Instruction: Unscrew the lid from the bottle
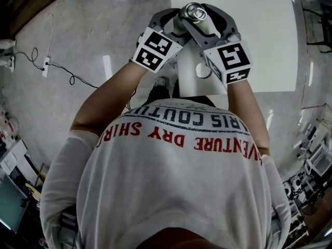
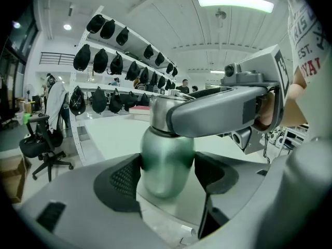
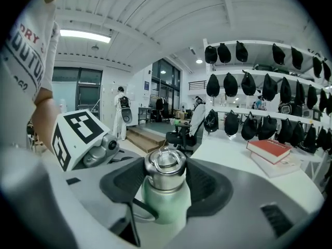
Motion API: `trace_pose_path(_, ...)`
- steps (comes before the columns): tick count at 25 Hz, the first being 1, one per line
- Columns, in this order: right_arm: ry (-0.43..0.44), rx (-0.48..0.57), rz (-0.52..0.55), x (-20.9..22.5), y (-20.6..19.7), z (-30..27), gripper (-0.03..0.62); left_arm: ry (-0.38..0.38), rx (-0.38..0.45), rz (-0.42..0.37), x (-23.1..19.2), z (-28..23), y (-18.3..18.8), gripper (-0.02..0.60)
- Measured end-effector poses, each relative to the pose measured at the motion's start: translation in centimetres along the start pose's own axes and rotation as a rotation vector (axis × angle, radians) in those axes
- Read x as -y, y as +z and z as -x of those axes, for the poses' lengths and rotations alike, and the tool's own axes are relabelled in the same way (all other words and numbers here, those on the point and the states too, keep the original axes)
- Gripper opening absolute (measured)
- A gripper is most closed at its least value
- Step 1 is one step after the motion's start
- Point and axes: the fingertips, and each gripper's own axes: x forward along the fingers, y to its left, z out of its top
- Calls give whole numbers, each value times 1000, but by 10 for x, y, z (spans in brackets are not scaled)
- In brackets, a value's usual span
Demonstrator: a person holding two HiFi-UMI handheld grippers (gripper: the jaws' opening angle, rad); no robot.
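1. Bottle [image 2: 165, 162]: green body, silver lid [image 3: 165, 166]. It is held in the air between the two grippers, just in front of the person's chest. In the head view it lies over the near edge of a white table [image 1: 259, 35].
2. Left gripper [image 2: 168, 175]: jaws clenched on the rounded green body of the bottle. The dark ribbed pads [image 2: 122, 178] touch it on both sides, below the shoulder.
3. Right gripper [image 3: 166, 181]: jaws grasping the lid, with a pad against each side of the silver cap. In the left gripper view its grey arm crosses over the bottle's top from the right.
4. Lid sits on the neck, above the green shoulder. A wire ring lies flat on its top.
5. Head view: the two grippers meet at the bottle from opposite sides, with their marker cubes [image 1: 155, 48] turned towards the camera. The lid points roughly up at the camera.
6. Surroundings: shelves of black bags [image 2: 111, 61] behind the table. A red book [image 3: 272, 149] lies on the table to the right. An office chair [image 2: 44, 144] stands on the floor at far left. A cable and power strip [image 1: 45, 66] lie on the grey floor.
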Motion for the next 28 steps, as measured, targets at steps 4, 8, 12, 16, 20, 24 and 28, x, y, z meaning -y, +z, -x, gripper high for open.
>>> trace_pose_path(4, 71, 6, 25, -4, -1, -2, 252, -42, -3, -25, -2, 4, -3, 341)
trace_pose_path(8, 156, -13, 80, -6, 1, 2, 252, -89, -8, -53, 0, 6, 0, 341)
trace_pose_path(12, 247, -26, 116, -4, 0, 6, 252, -143, -14, -81, 4, 2, 2, 341)
trace_pose_path(16, 350, -56, 154, -5, -2, 6, 252, -208, -20, -105, 3, 2, 2, 341)
trace_pose_path(20, 467, -19, 192, -12, 5, 6, 252, -284, -33, -134, 4, 3, 1, 342)
trace_pose_path(24, 562, -8, 228, -17, 9, 9, 252, -343, -54, -167, 7, 6, 2, 342)
trace_pose_path(28, 621, -12, 255, -19, 7, 8, 252, -379, -70, -190, 6, 7, -1, 342)
